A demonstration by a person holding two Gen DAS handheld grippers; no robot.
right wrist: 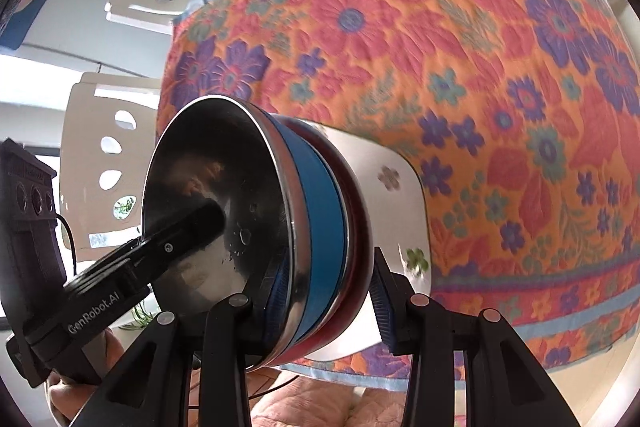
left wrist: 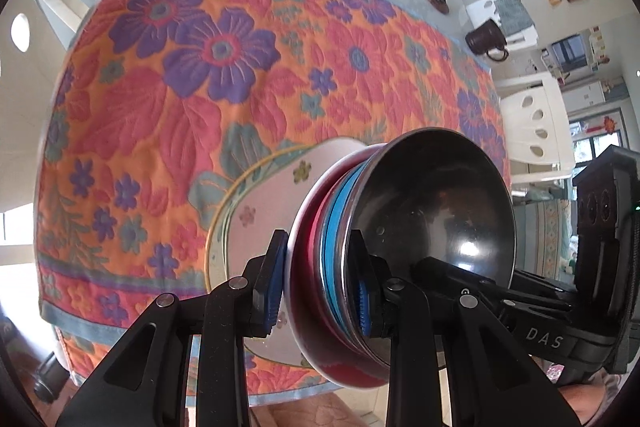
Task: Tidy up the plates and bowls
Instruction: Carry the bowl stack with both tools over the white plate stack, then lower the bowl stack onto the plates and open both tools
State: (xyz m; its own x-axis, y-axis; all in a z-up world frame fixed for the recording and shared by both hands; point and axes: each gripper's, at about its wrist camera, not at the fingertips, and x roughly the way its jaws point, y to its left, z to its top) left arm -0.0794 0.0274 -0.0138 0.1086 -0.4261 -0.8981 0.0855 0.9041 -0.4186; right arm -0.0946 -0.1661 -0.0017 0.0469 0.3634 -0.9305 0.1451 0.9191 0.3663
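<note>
- Left gripper [left wrist: 320, 283]: black two-finger tool with blue ribbed pads; jaws narrowly apart and clamped on the rims of the nested bowls, one pad against the red outer wall, the other inside the steel bowl.
- Right gripper [right wrist: 326, 301]: same make; jaws somewhat wider, clamped on the opposite rim of the same stack. Its inner pad sits inside the steel bowl; whether the outer pad presses the red bowl or the plate behind it I cannot tell.
- Stack of nested bowls [left wrist: 340, 267]: a shiny steel bowl [left wrist: 436, 211] innermost, a blue-sided bowl [right wrist: 324, 227] around it, a red-sided bowl [left wrist: 308, 259] outermost. Held tipped on its side between both grippers, above the near edge of the table.
- White square plate with small flower print and a yellow-green rim line [left wrist: 264, 203]: directly behind the stack's base, over the cloth near the near edge.
- Orange quilted tablecloth with purple and red flowers [left wrist: 192, 75]: covers the table.
- Dark brown mug [left wrist: 486, 37]: far right corner, beyond the cloth.
- White plastic chair [left wrist: 532, 123]: beside the right edge.
</note>
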